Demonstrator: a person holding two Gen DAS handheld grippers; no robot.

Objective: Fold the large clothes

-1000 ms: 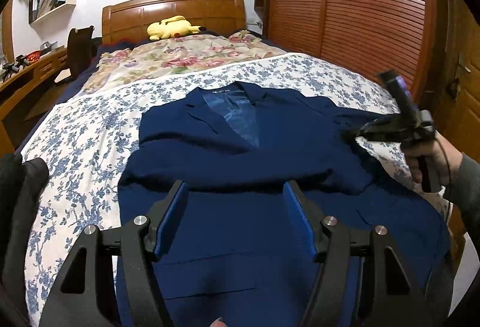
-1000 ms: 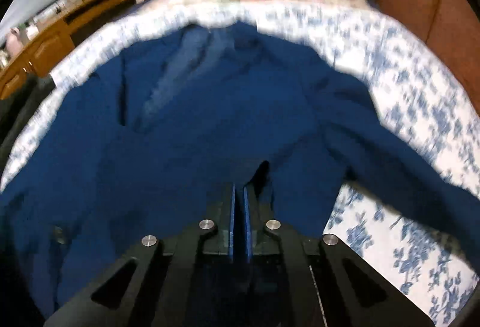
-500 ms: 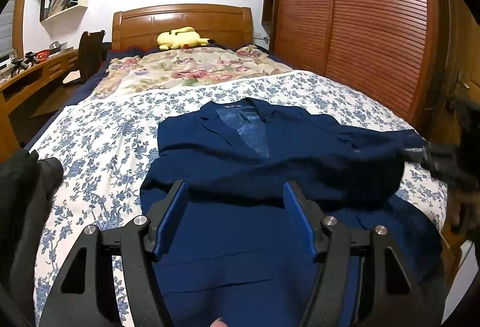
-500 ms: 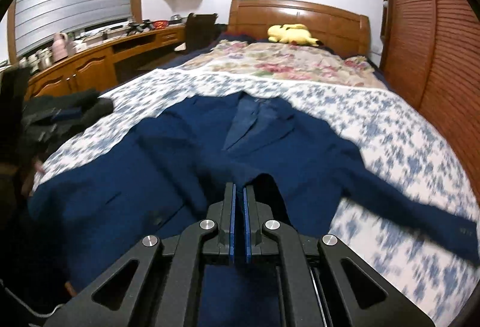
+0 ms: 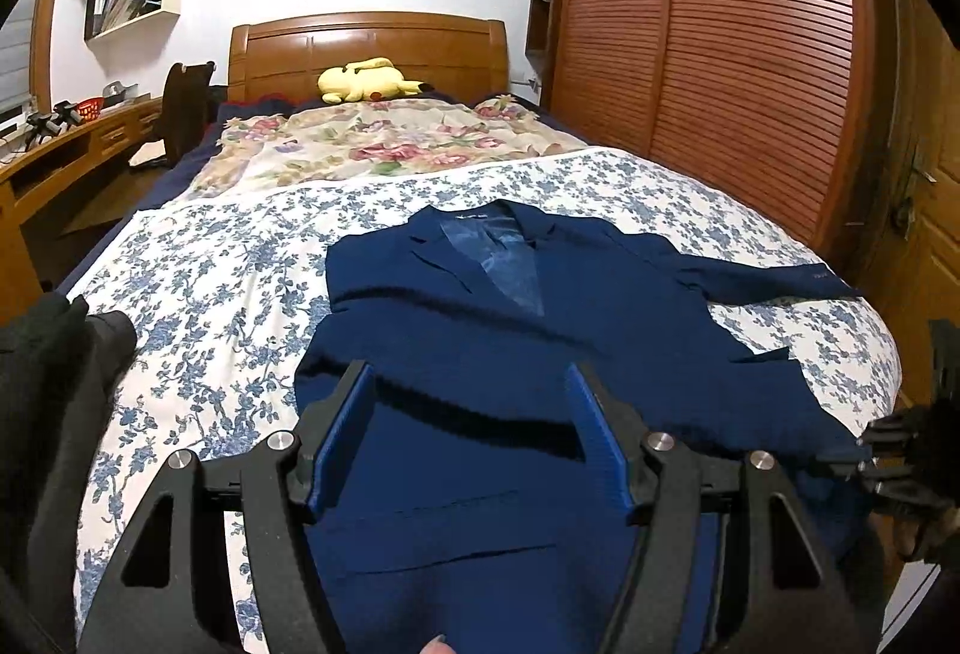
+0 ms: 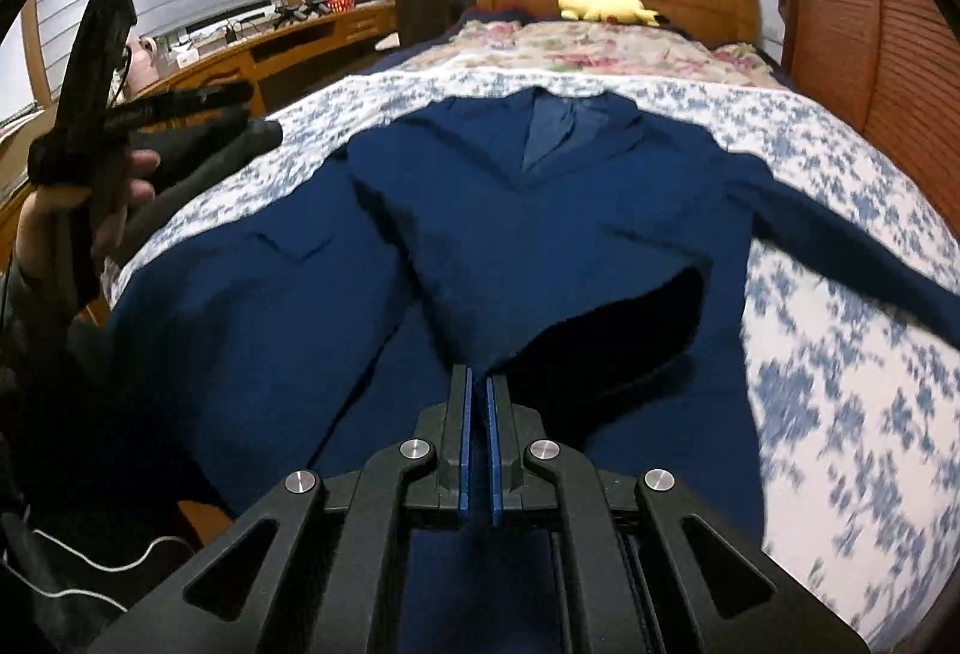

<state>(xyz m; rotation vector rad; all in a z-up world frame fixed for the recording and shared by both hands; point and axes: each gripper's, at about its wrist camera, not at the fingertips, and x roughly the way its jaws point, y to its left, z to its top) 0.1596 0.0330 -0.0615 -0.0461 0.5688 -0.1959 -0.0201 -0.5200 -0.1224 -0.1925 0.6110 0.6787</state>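
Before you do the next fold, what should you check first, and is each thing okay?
1. Right fingers shut on the jacket edge: ok.
2. Left fingers open, holding nothing: ok.
3. Jacket lying front-up on the bed, collar toward the headboard: ok.
4. Both sleeves folded in: not ok; one sleeve lies stretched out on the bed.
5. Fabric underneath smooth: cannot tell, hidden.

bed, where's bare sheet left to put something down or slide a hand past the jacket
Bare blue-flowered sheet lies between the navy jacket and the black garment. Another strip runs between the jacket's collar and the floral quilt. A small wedge sits under the outstretched sleeve. The near middle is crowded with jacket.
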